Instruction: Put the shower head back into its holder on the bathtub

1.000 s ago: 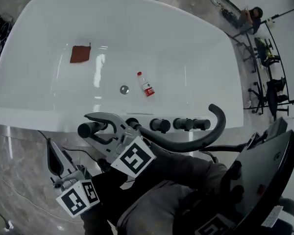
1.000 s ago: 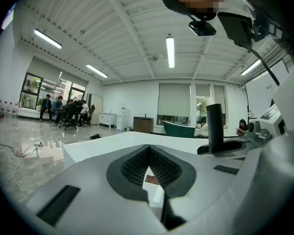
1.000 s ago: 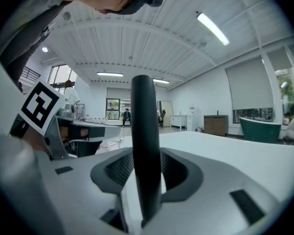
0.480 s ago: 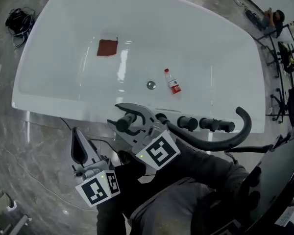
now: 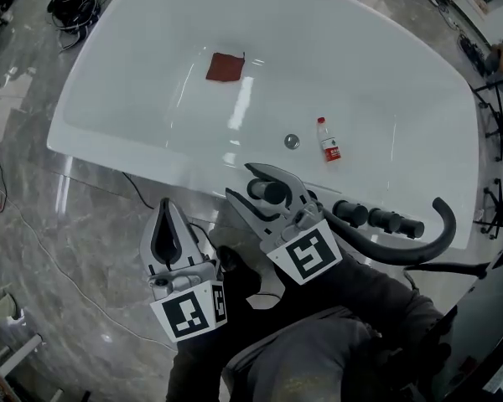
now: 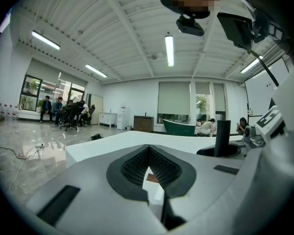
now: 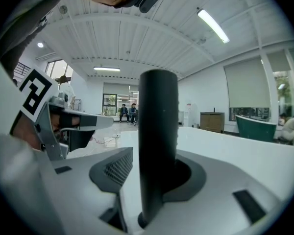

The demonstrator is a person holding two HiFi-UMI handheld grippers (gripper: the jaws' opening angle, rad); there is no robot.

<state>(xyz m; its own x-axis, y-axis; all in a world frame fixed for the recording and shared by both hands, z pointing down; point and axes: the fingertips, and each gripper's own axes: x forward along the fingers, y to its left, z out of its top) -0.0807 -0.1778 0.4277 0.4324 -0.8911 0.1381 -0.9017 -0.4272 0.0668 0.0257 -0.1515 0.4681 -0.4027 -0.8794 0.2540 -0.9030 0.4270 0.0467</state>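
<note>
My right gripper is shut on the black cylindrical shower head handle, held just above the near rim of the white bathtub. Seen from the right gripper, the handle stands upright between the padded jaws. A thick black curved tube runs from beside that gripper off to the right. The holder is hidden behind the gripper. My left gripper hangs left of it over the floor, shut and holding nothing.
Three black knobs sit on the tub rim right of the shower head. In the tub lie a red cloth, a small bottle and the drain. Cables lie on the marble floor.
The head view has swung left. My right gripper with the handle now sits closer to the knobs. The left gripper has risen nearer the tub rim.
</note>
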